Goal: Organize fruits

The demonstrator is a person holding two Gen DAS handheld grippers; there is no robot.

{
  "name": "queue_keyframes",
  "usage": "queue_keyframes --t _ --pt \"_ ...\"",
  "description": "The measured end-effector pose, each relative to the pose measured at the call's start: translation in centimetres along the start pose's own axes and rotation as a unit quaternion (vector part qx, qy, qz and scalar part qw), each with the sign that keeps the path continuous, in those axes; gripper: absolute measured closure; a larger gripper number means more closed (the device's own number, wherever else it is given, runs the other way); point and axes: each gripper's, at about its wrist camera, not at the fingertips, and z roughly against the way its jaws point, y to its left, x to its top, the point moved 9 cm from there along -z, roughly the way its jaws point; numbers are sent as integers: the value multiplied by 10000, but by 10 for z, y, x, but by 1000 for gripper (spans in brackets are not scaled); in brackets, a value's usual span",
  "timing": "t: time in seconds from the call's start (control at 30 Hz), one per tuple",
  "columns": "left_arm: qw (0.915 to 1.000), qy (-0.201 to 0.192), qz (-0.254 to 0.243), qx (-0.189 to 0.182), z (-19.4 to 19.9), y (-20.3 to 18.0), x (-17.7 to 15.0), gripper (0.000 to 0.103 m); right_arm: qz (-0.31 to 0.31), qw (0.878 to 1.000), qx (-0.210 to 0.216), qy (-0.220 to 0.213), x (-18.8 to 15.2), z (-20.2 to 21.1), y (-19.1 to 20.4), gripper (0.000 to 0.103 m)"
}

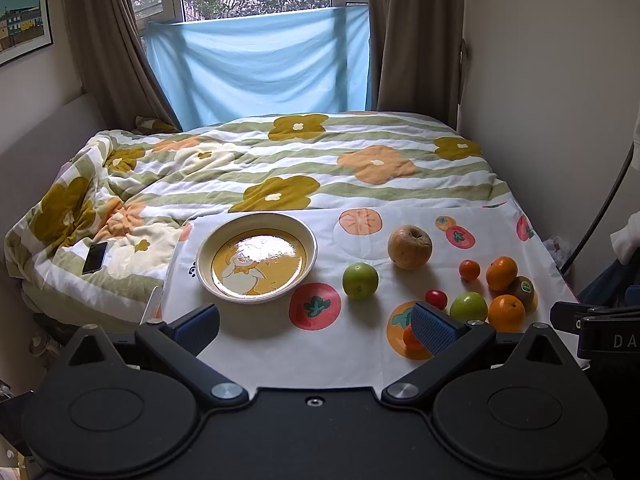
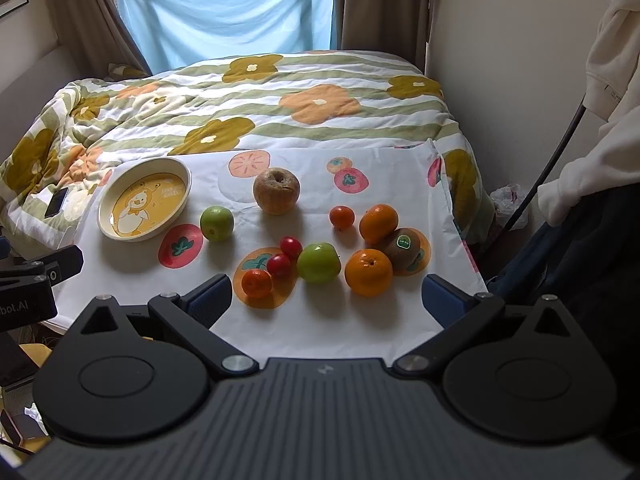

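Observation:
A yellow duck-print plate (image 1: 304,236) (image 2: 182,172) lies empty on the white fruit-print cloth (image 1: 280,344) (image 2: 320,328). To its right sit a green apple (image 1: 360,281) (image 2: 217,223) and a brown wrinkled apple (image 1: 409,247) (image 2: 276,191). Further right cluster another green apple (image 2: 319,262), two oranges (image 2: 368,272) (image 2: 379,223), a kiwi (image 2: 402,249), small tangerines (image 2: 256,283) (image 2: 342,217) and cherry tomatoes (image 2: 279,265). My left gripper (image 1: 316,330) hangs open below the plate. My right gripper (image 2: 328,300) hangs open just short of the cluster. Both hold nothing.
The cloth lies on a bed with a flowered quilt (image 1: 280,160). A phone (image 1: 95,257) rests on the quilt left of the plate. A wall (image 1: 560,80) and hanging white clothing (image 2: 612,60) stand to the right; a dark cable (image 2: 560,148) runs down there.

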Motion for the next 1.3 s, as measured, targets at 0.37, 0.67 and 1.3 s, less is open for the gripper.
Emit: queue_keyframes --t 0.37,0.67,1.3 --pt "10000 18 -35 -67 -6 0 3 0 -10 10000 -57 35 -3 -5 -2 0" --pt "10000 29 -53 -74 -5 -2 3 0 -28 10000 -68 44 -3 -4 -3 0" --pt "10000 46 -30 -60 -1 0 4 0 -40 10000 -76 21 -4 -2 -5 0"
